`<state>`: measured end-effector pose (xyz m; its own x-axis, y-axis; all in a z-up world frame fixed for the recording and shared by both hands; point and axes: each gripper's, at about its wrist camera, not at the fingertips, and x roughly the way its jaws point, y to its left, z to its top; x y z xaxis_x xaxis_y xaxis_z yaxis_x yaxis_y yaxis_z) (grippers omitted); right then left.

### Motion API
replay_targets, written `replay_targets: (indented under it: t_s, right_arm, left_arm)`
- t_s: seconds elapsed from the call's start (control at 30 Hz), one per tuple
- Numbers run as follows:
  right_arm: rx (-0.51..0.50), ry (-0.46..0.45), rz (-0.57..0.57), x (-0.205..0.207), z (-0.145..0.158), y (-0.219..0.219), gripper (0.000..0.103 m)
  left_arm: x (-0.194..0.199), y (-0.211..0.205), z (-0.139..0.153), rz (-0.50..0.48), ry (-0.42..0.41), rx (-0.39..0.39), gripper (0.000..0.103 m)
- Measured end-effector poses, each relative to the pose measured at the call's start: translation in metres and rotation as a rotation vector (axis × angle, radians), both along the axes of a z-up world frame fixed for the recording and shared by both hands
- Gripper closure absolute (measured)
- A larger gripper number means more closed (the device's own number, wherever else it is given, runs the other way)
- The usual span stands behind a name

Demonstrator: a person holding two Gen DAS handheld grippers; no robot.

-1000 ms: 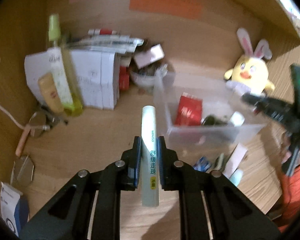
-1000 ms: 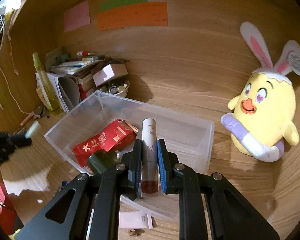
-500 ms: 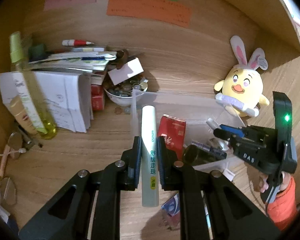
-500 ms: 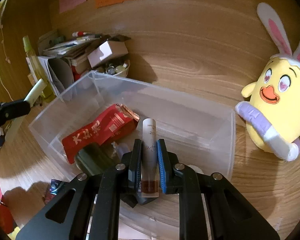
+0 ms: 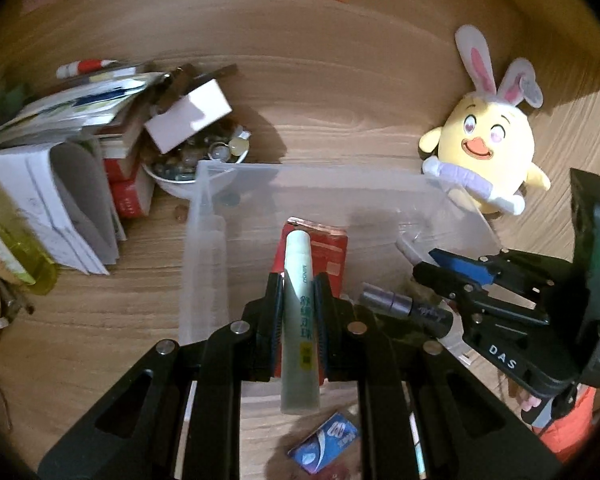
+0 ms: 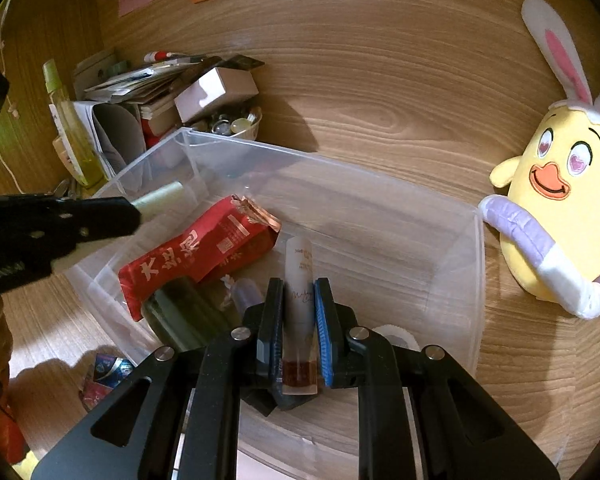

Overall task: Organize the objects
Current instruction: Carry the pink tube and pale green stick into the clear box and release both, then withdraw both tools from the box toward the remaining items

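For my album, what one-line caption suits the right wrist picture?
Right hand-held gripper clamps a clear tube above a clear plastic bin holding a red packet.

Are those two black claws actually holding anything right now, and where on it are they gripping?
Yes. The left gripper clamps a pale green tube around its middle. The right gripper clamps a clear tube with reddish liquid, also mid-length.

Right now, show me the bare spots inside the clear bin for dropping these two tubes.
The clear bin has bare floor at its far right end, toward the plush chick. Its near-left end is crowded: red packet, dark bottle. A small white item sits near the front wall.
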<state>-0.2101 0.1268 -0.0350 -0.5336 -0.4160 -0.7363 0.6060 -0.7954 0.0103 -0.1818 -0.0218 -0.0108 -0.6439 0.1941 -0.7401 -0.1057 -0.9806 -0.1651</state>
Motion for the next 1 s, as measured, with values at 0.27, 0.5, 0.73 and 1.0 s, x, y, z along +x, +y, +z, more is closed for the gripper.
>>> replay_targets:
  t_s: [0.27,0.5,0.73,1.0]
  right_arm:
    - [0.023,0.017,-0.008,0.001,0.002,0.001,0.085]
    - [0.018,0.076,-0.019,0.01,0.015,0.006,0.065]
    - [0.023,0.147,-0.034,0.024,0.029,0.01,0.046]
    - [0.016,0.178,-0.045,0.043,0.038,0.024,0.032]
  left_arm:
    - [-0.002,0.008,0.0,-0.012,-0.002,-0.023,0.088]
    - [0.017,0.003,0.023,0.0,0.06,-0.02,0.087]
    - [0.039,-0.005,0.035,0.025,0.103,-0.031,0.064]
    - [0.068,-0.009,0.037,0.055,0.13,-0.047,0.032]
